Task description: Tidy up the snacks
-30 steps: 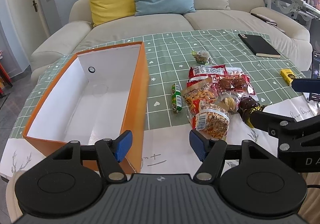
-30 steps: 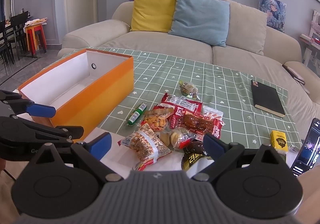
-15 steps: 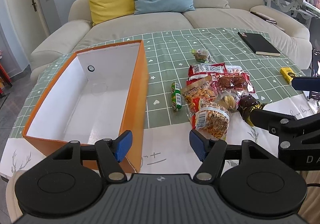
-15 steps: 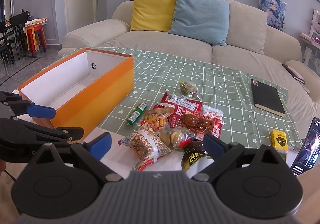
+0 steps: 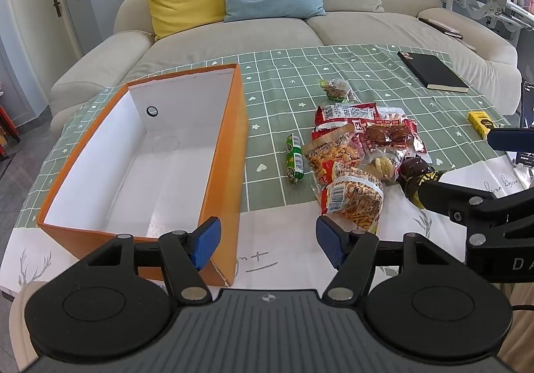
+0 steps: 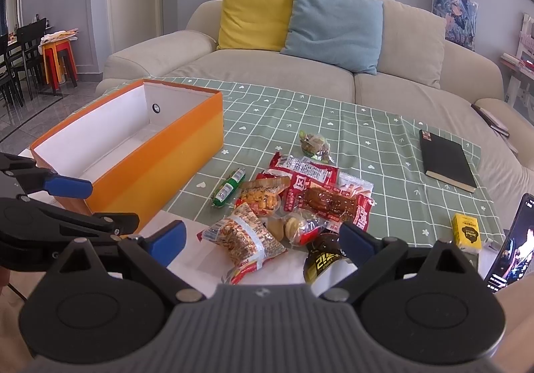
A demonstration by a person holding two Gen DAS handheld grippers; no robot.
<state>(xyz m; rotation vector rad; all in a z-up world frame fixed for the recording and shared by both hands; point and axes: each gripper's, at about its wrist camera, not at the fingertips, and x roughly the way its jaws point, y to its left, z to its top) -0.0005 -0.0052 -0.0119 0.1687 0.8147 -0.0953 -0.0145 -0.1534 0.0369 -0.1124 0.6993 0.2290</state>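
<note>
2 grippers angled down over the table edge, we see both with jaws spread wide, nothing between: left gripper (image 5: 268, 241) by the orange box (image 5: 230, 152) near corner, right gripper (image 6: 263, 241) above the snack pile (image 6: 293, 203), which lies on the green tablecloth (image 6: 367, 142) beside the box

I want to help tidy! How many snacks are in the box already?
None yet. The orange box shows only its bare white inside. Nothing is in hand: the left gripper and right gripper both have open jaws with nothing between them. All the snacks lie in a pile on the table beside the box, so every one is left to put in.
</note>
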